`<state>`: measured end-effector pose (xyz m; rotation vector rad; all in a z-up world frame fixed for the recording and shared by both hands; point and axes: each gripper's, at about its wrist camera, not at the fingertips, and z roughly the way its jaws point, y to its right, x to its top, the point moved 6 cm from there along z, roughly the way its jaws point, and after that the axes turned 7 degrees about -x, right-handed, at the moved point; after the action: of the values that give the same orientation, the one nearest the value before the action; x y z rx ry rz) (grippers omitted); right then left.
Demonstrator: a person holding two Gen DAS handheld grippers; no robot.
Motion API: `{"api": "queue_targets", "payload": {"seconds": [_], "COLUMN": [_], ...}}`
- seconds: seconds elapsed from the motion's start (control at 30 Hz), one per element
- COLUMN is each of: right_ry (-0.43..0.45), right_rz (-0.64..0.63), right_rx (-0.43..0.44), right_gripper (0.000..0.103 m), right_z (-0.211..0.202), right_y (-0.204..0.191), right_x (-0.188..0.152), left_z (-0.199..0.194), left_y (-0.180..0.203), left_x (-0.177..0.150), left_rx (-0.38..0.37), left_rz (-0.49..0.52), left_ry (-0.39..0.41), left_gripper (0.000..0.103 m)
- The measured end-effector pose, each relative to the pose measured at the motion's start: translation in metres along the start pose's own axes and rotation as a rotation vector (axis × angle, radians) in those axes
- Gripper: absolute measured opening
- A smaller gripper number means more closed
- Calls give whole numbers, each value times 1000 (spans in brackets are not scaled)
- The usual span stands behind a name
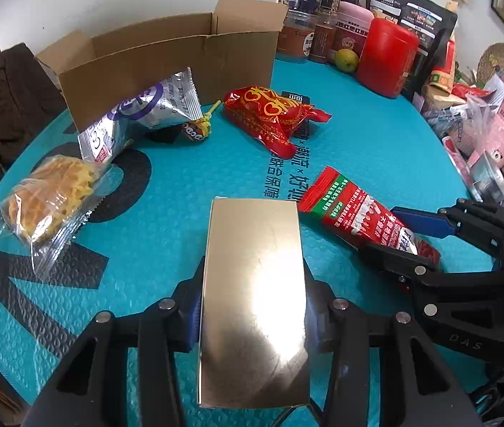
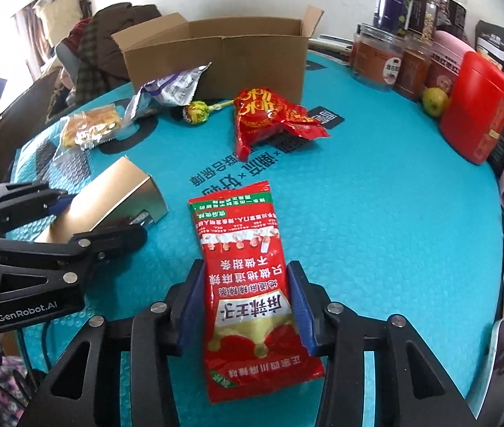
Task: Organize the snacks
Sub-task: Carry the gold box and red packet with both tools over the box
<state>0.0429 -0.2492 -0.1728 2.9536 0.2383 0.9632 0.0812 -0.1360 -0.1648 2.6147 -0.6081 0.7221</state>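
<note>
My left gripper (image 1: 252, 284) is shut on a shiny gold box (image 1: 252, 302), its pads pressing both long sides low over the teal mat (image 1: 376, 135). From the right wrist view the same gripper (image 2: 102, 219) and gold box (image 2: 109, 199) sit at the left. My right gripper (image 2: 246, 274) is shut on a red spicy-snack packet (image 2: 245, 249) that lies flat on the mat, blue pads against its two edges. The left wrist view shows this gripper (image 1: 383, 231) and the packet (image 1: 344, 206) at the right. An open cardboard box (image 1: 166, 67) stands at the back.
Before the cardboard box lie a silver packet (image 1: 145, 114), a lollipop (image 1: 197, 128), a shiny red bag (image 1: 269, 114) and a clear bag of yellow crisps (image 1: 52, 199). Jars (image 1: 316, 17), a green fruit (image 1: 346, 60) and a red tin (image 1: 387, 57) line the back right.
</note>
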Motion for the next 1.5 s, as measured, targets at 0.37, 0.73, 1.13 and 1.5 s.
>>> {"api": "queue_targets", "payload": {"seconds": [0.37,0.73,1.13,1.5], "right_ry": [48,173,315,373], "right_rz": [48,18,-21,-48], "right_rx": [43,80,110,93], "right_gripper": [45,45,45,45], "right_z": [-29,-76,-116,-122], "right_y": [0,-17,-26,-23], "right_x": [3,28,80,129], "left_z": [-28,-75,-123,-141], "left_y": [-3,-3,-3,-13], "left_x": [7,29,74,119], "left_rx": [-9,-13,-5,11], "left_rz": [-13,-12,9,14], "left_ry": [62,194,346,433], "left_gripper": [44,44,44,44]}}
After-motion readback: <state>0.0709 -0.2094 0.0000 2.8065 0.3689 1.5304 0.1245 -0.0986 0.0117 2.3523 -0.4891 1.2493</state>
